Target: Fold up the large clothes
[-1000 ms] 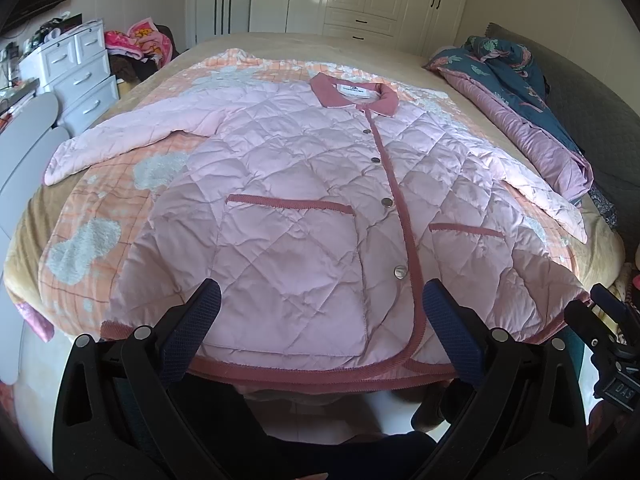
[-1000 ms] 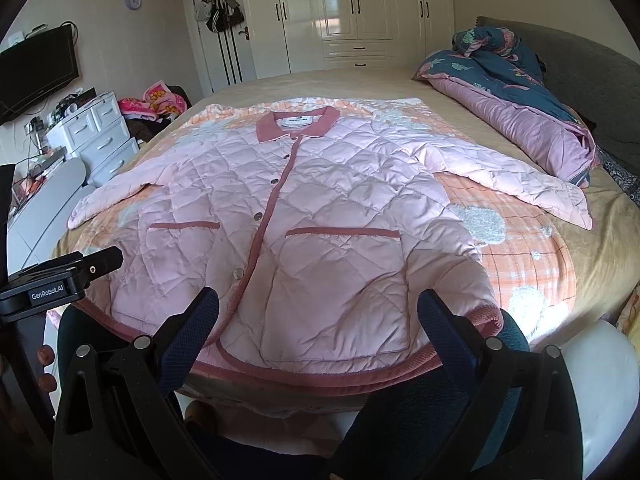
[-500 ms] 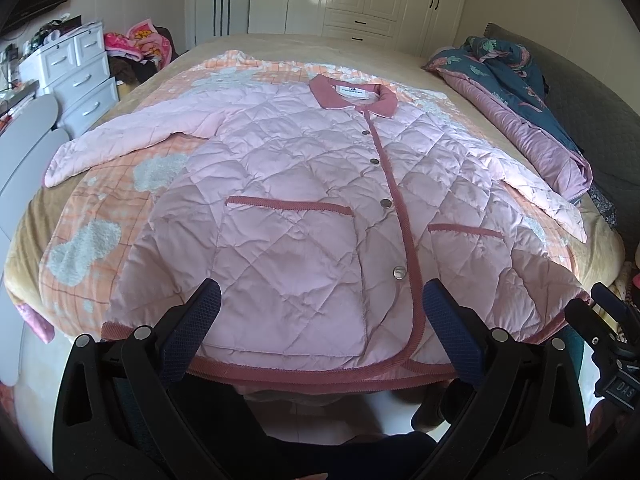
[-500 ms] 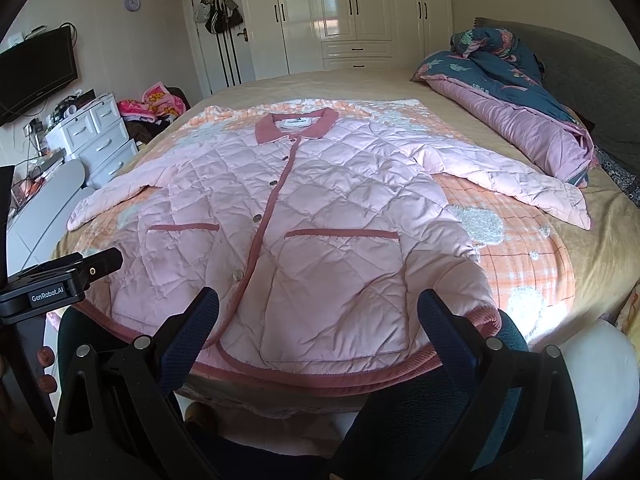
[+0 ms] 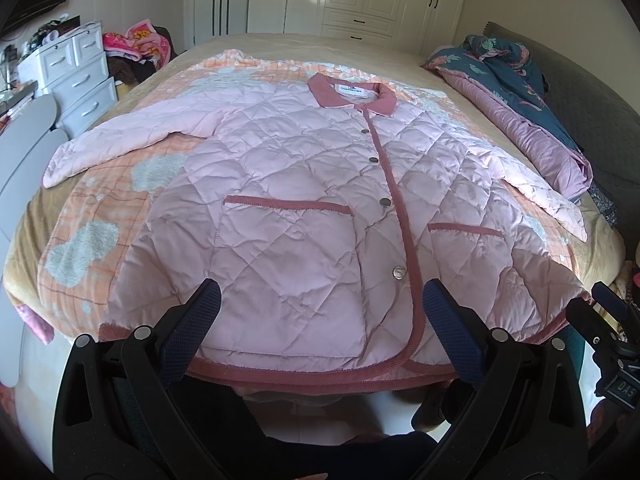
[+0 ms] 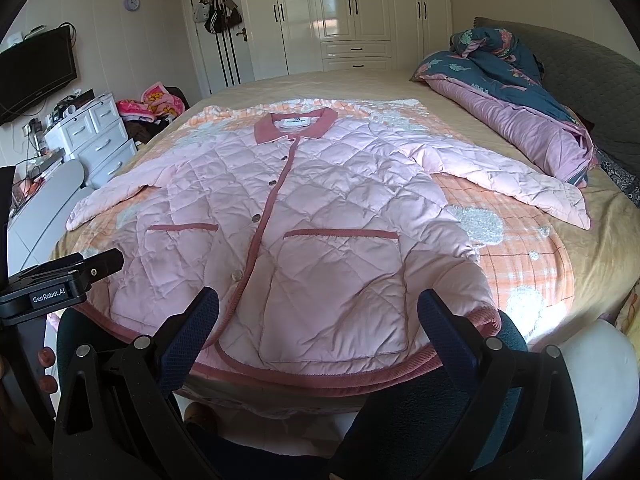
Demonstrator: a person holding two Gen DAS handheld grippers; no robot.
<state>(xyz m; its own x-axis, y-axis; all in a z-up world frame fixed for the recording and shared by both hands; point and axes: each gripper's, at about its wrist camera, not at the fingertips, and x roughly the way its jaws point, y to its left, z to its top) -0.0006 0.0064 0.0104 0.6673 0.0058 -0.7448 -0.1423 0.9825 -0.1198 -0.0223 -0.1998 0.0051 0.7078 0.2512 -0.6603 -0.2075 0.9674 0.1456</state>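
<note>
- The quilted pink jacket lies spread flat, front up and buttoned, across the foot half of the bed, its dusty-rose hem at the bed's near edge and its collar toward the far edge.
- Under the jacket is an orange checked blanket with pale fluffy patches; it covers the near half of the bed over a beige sheet.
- One sleeve reaches out toward the bed's left edge; the other sleeve runs toward the right edge, its cuff near the rolled bedding.
- Two patch pockets with rose trim sit on the lower front, one on each side of the button placket.
- A rolled quilt, dark floral outside and lilac inside, lies along the bed's right edge against the grey headboard.
- The left tongs hover just above the hem at the near edge, jaws wide apart and holding nothing.
- The right tongs hang likewise over the hem at the near edge, jaws apart and empty.
- A cream wardrobe with dark handles fills the far wall beyond the bed.
- Bags hang on the door beside the wardrobe, and a round clock is on the wall to its left.
- A white chest of drawers stands by the bed's left edge, with a heap of bright clothes behind it.
- A black television is mounted on the left wall.
</note>
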